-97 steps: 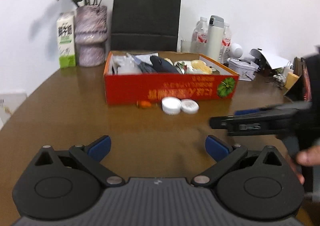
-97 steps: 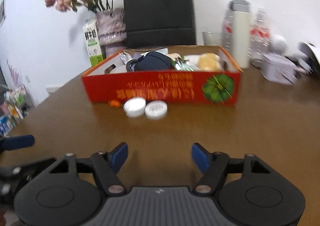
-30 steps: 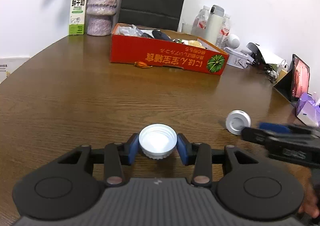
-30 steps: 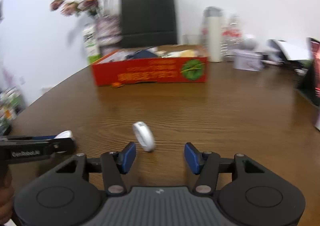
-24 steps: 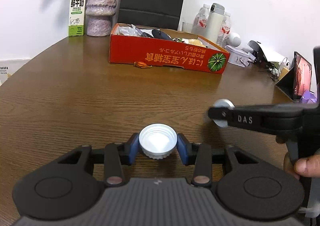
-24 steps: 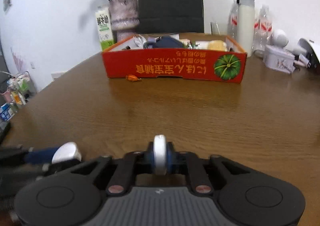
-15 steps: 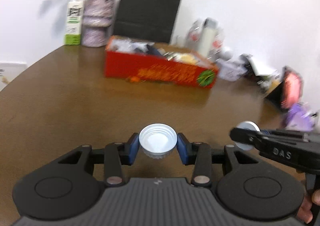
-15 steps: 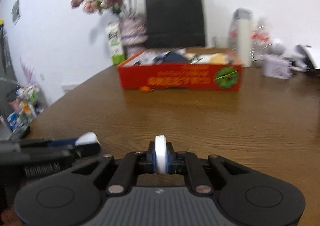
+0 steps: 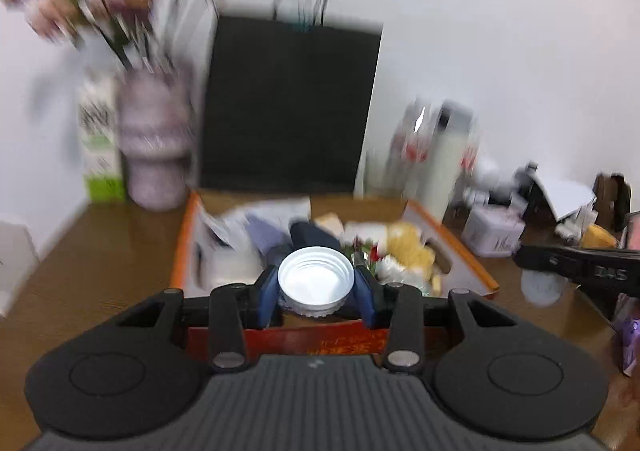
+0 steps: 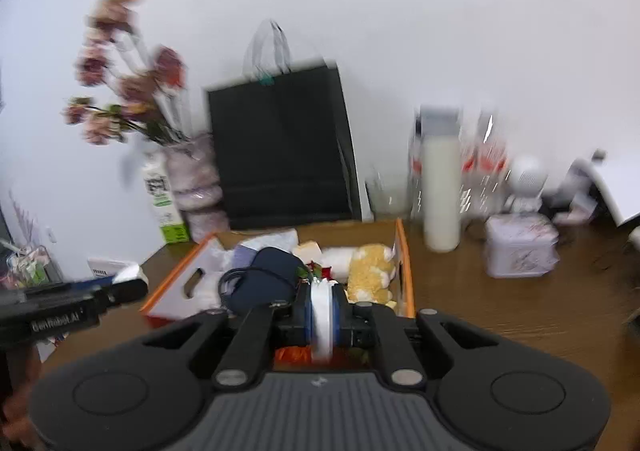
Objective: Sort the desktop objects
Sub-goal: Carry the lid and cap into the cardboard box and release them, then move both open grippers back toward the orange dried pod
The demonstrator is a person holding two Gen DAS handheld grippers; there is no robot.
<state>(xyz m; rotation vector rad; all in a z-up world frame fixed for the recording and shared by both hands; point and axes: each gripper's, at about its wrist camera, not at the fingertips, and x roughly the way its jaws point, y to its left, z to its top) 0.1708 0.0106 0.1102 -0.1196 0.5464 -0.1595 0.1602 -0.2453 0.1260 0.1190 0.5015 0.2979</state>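
My left gripper (image 9: 316, 291) is shut on a white jar lid (image 9: 316, 278), held open side up over the near wall of the red cardboard box (image 9: 182, 251). My right gripper (image 10: 322, 311) is shut on a second white lid (image 10: 321, 315), held on edge over the same box (image 10: 404, 271). The box holds several items, among them a dark pouch (image 10: 264, 279) and a yellow plush (image 10: 370, 271). The right gripper's arm shows in the left wrist view (image 9: 576, 271); the left one shows in the right wrist view (image 10: 72, 307).
Behind the box stand a black paper bag (image 9: 288, 107), a vase of flowers (image 9: 154, 143), a milk carton (image 10: 164, 207), a white flask (image 10: 440, 191) and water bottles. A lilac tin (image 10: 520, 247) sits on the brown table to the right.
Both grippers picked up the two white lids from the table near the box, pulled back, then carried them forward and up over the box.
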